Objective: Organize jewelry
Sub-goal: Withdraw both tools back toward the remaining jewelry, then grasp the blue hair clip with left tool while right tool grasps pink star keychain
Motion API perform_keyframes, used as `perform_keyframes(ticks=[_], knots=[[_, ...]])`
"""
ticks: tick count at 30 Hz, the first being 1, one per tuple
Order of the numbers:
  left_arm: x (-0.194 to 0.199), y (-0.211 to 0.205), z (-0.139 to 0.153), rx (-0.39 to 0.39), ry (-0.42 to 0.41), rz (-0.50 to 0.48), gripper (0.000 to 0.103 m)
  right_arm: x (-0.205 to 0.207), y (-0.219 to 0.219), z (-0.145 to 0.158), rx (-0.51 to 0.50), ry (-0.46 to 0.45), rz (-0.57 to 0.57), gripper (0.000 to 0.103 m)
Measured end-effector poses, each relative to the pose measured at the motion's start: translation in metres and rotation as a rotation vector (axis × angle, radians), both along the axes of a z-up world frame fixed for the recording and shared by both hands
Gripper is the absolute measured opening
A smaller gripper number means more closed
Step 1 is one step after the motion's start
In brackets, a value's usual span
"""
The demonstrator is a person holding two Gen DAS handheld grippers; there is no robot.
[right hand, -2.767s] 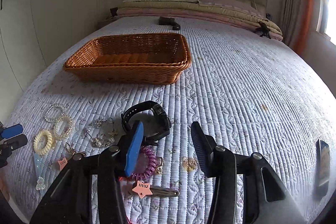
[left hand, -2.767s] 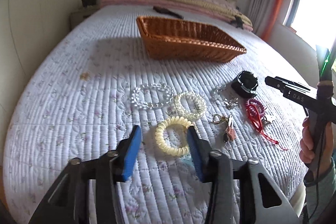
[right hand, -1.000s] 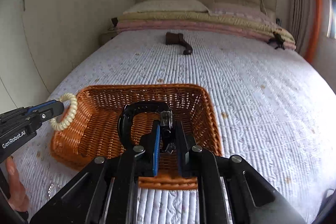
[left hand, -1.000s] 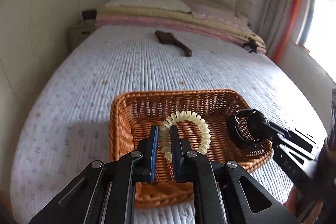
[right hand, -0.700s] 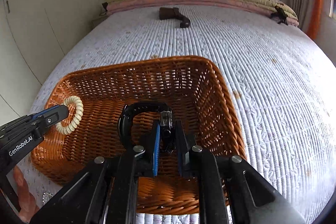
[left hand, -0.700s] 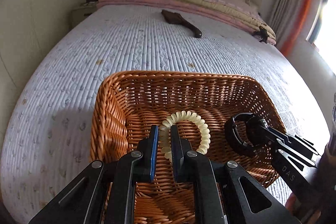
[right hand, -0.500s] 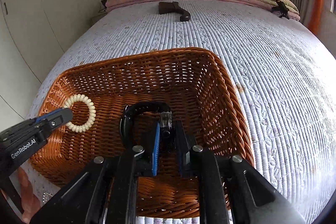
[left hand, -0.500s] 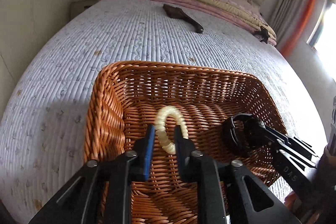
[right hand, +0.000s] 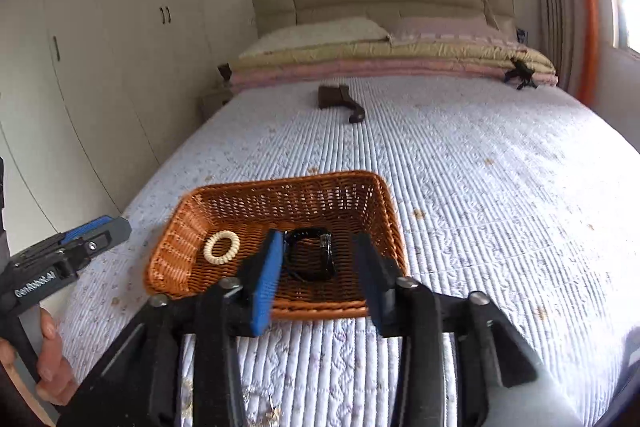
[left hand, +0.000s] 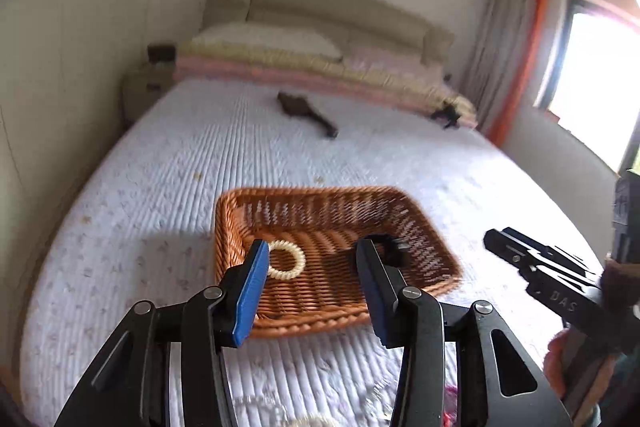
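A brown wicker basket (left hand: 432, 247) (right hand: 384, 211) sits on the quilted bed. Inside it lie a cream spiral hair tie (left hand: 286, 259) (right hand: 221, 247) at the left and a black watch (right hand: 310, 259) (left hand: 394, 251) toward the right. My left gripper (left hand: 314, 291) is open and empty, held above the basket's near edge; it shows at the left of the right wrist view (right hand: 96, 231). My right gripper (right hand: 320, 275) is open and empty, also above the near edge; it shows at the right of the left wrist view (left hand: 520, 251).
A dark brown object (left hand: 306, 113) (right hand: 340, 101) lies farther up the bed, before folded blankets (right hand: 392, 63) and pillows at the headboard. Some jewelry pieces (left hand: 448, 403) show at the bottom edge, near me. Wardrobes stand left, a window right.
Both grippers have opened and let go: the hair tie and the watch now lie in the basket. Both grippers have pulled back and up from the basket.
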State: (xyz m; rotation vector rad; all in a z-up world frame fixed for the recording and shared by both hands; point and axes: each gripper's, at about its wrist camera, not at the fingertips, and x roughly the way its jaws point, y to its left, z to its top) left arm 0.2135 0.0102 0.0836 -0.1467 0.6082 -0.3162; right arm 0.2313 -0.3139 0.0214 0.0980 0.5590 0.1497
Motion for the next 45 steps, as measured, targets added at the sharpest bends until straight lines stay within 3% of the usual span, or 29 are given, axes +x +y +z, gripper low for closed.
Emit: perform_keyframes(ticks=[3, 5, 6, 8, 12, 14, 18, 22, 31, 40, 45], knots=[[-0.044, 0.002, 0.023, 0.0, -0.081, -0.019, 0.048, -0.037, -0.003, 0.011, 0.008, -0.048, 0.005, 0.047], [-0.076, 0.005, 0.034, 0.002, -0.126, -0.013, 0.075, -0.063, -0.005, 0.015, 0.012, -0.084, 0.006, 0.051], [-0.091, 0.007, 0.037, 0.0, -0.148, -0.005, 0.079, -0.074, -0.007, 0.016, 0.008, -0.099, 0.007, 0.051], [-0.123, 0.011, 0.041, 0.0, -0.199, -0.002, 0.079, -0.098, -0.005, 0.013, 0.004, -0.115, 0.012, 0.052], [-0.172, 0.018, 0.031, 0.008, -0.222, 0.031, 0.08, -0.14, -0.011, -0.003, 0.026, -0.104, 0.019, 0.052], [-0.189, 0.022, 0.024, 0.013, -0.234, 0.054, 0.08, -0.155, -0.017, -0.014, 0.055, -0.091, 0.018, 0.06], [-0.215, 0.027, 0.001, 0.038, -0.244, 0.091, 0.08, -0.174, -0.028, -0.044, 0.062, -0.056, -0.003, 0.064], [-0.229, 0.037, -0.032, 0.008, -0.197, 0.115, 0.079, -0.181, -0.04, -0.075, 0.058, 0.008, -0.023, 0.064], [-0.22, 0.037, -0.098, -0.034, -0.001, 0.146, 0.079, -0.184, -0.053, -0.118, 0.047, 0.079, -0.032, 0.064], [-0.193, 0.012, -0.141, -0.058, 0.183, 0.103, 0.079, -0.173, -0.046, -0.133, 0.045, 0.161, 0.004, 0.064], [-0.192, 0.001, -0.149, -0.034, 0.201, 0.112, 0.079, -0.147, -0.031, -0.127, -0.041, 0.209, 0.108, 0.06]])
